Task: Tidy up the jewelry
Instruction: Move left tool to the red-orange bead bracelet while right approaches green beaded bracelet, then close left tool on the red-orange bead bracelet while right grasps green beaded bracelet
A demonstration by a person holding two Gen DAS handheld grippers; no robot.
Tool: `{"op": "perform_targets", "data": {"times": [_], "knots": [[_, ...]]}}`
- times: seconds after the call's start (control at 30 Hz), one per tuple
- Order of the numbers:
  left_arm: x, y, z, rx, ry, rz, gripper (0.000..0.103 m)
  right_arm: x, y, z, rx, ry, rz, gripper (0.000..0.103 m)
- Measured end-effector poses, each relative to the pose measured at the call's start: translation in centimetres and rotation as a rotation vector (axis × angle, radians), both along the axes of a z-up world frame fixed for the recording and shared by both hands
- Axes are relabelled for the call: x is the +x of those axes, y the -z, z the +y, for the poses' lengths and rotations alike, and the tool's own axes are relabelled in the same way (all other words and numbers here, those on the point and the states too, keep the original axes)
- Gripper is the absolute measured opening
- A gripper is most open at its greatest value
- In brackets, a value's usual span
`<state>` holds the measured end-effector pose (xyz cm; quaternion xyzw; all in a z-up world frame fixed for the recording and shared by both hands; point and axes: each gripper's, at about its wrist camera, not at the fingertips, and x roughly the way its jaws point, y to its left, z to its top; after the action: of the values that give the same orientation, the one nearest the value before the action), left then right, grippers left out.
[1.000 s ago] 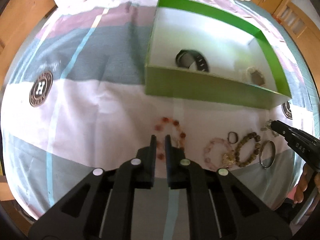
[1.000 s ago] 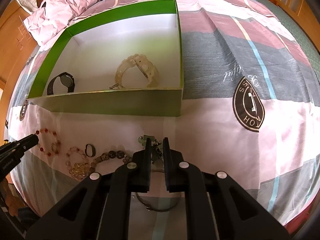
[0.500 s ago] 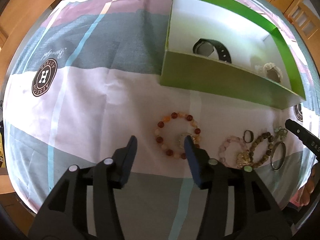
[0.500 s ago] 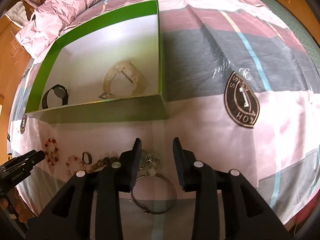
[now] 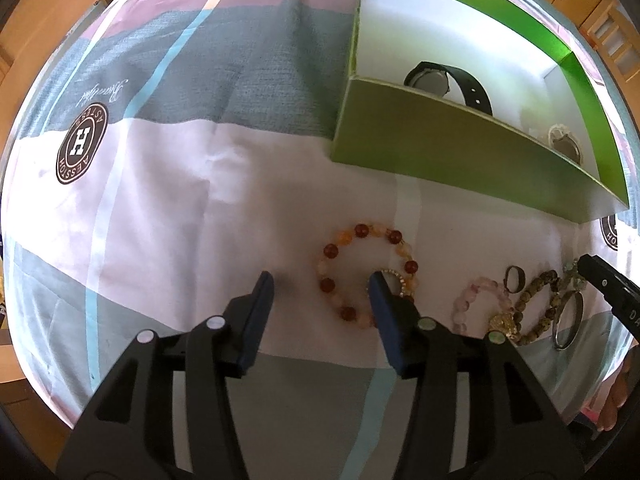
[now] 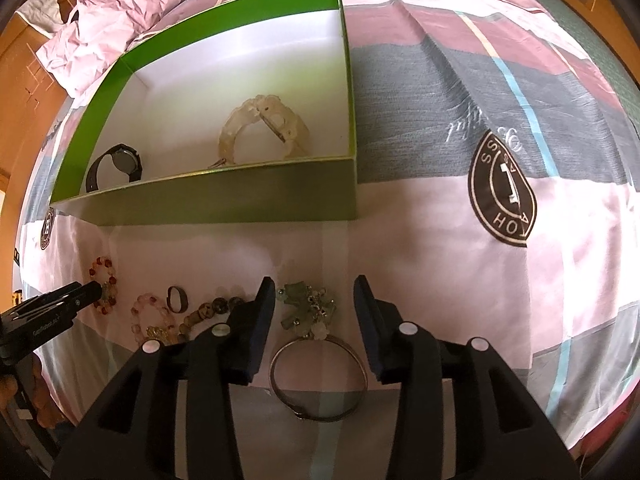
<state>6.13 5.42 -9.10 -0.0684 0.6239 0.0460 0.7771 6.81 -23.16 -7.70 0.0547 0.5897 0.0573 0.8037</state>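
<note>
A red and amber bead bracelet (image 5: 366, 272) lies on the bedsheet. My left gripper (image 5: 320, 280) is open over it, its right finger inside the ring. My right gripper (image 6: 314, 290) is open around a pale green charm cluster (image 6: 306, 310) joined to a silver bangle (image 6: 318, 376). A pink bead bracelet (image 5: 478, 304), a dark ring (image 5: 514, 279) and a brown bead bracelet (image 5: 536, 308) lie between them. The green box (image 6: 224, 200) holds a black watch (image 6: 116, 166) and a translucent watch (image 6: 264, 128).
The patterned bedsheet (image 5: 160, 184) carries round brown logos (image 6: 500, 192). A pink crumpled quilt (image 6: 132, 16) lies behind the box. Wooden furniture (image 5: 600, 12) stands around the bed. The right gripper's tip (image 5: 608, 284) shows at the left wrist view's right edge.
Both grippers opened from shut. The left gripper drew back off the red bead bracelet. The right gripper now straddles the green charm cluster.
</note>
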Motion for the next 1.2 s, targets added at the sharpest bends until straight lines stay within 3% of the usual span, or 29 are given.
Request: {"op": "perform_targets", "data": {"times": [0.23,0.4,0.73,1.2], "knots": [[0.2,-0.9,1.7,-0.092,-0.051,-0.047,0.050,0.1,0.0,0.2,-0.003,-0.004,0.002,0.042],[0.4,-0.1,1.8,-0.097,-0.066,-0.028,0.030,0.0,0.2,0.3,-0.007,-0.008,0.005,0.042],[0.9,0.8,-0.5,0.018,-0.007,-0.028,0.033,0.0,0.7,0.5,-0.035,-0.019,0.019,0.042],[0.7,1.1,-2.6,0.034,0.014,-0.021,0.040,0.0,1.5,1.1,-0.079,-0.044,0.028,0.042]]}}
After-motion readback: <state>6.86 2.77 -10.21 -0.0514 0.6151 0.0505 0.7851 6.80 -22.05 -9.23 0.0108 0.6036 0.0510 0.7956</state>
